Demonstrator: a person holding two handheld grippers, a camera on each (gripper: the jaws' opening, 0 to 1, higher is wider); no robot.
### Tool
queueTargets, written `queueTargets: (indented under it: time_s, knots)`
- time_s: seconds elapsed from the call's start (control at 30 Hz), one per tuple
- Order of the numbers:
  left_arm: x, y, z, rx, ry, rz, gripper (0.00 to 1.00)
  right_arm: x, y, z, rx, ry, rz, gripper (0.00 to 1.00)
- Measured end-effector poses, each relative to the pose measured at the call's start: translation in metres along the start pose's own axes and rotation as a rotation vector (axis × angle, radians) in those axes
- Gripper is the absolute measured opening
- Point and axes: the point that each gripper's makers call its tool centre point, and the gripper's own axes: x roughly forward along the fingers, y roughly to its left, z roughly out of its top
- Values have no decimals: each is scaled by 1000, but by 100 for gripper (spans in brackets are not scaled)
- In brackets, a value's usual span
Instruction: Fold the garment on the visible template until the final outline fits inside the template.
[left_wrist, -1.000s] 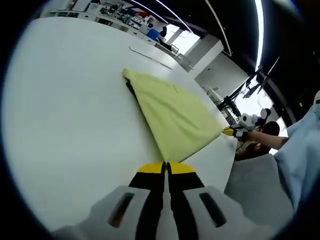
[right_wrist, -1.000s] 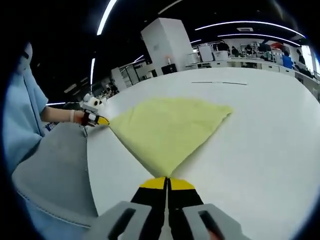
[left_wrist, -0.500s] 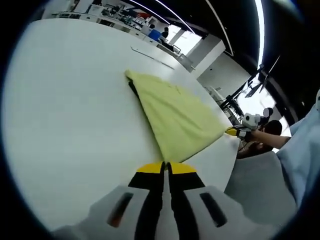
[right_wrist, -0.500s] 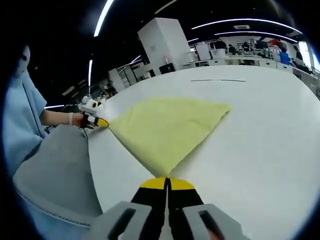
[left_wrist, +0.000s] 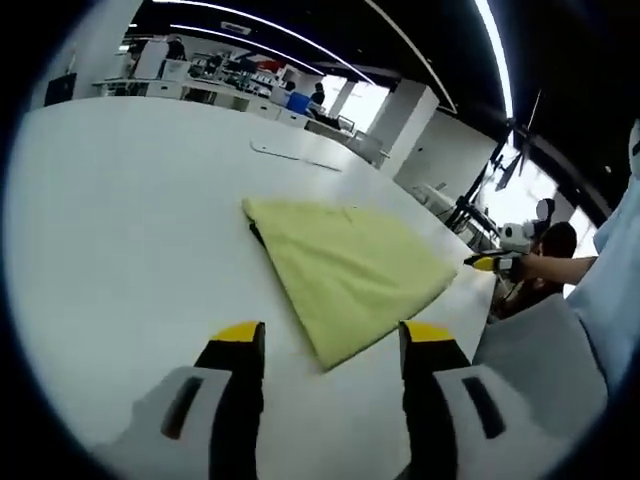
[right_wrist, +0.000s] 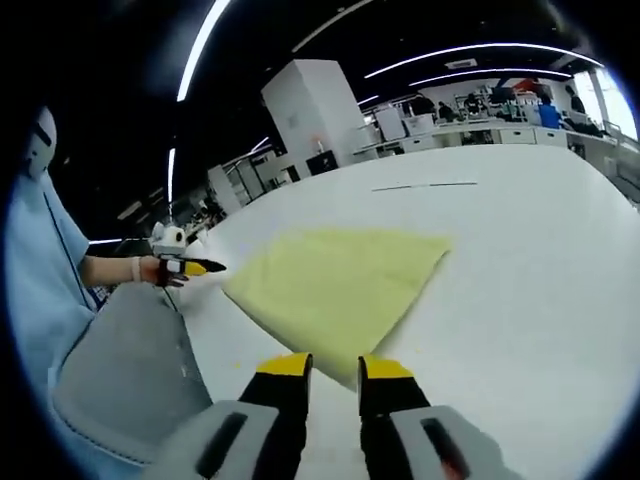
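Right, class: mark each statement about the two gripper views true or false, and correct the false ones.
1. The folded pale yellow cloth garment lies flat on the white table. True.
2. The left claw is shut on the garment's corner. False: its jaws stand apart, with the corner lying loose between them.
3. The right claw is open. True.
4. The garment is dark blue. False: it is pale yellow.
5. A thin dark line is marked on the table beyond the garment. True.
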Motion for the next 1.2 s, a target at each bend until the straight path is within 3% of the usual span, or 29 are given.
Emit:
queueTargets:
  time_s: [0.13,0.2,0.23,0.33,0.4,0.73,0.83,0.93,1.2]
  knots:
    - [1,-2,9,19,-14,17,74,0,10,6,-5,-18,-14,52]
    - [1,1,11,45,-14,46,87,0,12,7,-3,-20,-26,64]
    - [1,3,11,56,-11,70,96,1,9,5,32,-8,-68,75]
    - [0,-2,11,56,-7,62,98,1,15,7,17,-18,-75,94]
    - [0,-7,10,36,-3,51,99,1,17,10,33,-44,-76,100]
    - [-6,-17,10,20,-50,69,99,6,23,7,17,-17,-65,100]
    - [-8,-18,6,25,-25,78,99,5,17,6,1,-12,-65,100]
    - [-8,-22,18,55,-77,84,99,4,14,10,-10,-31,-71,99]
    - [-6,-21,16,47,-82,58,99,6,15,27,-41,-80,-76,96]
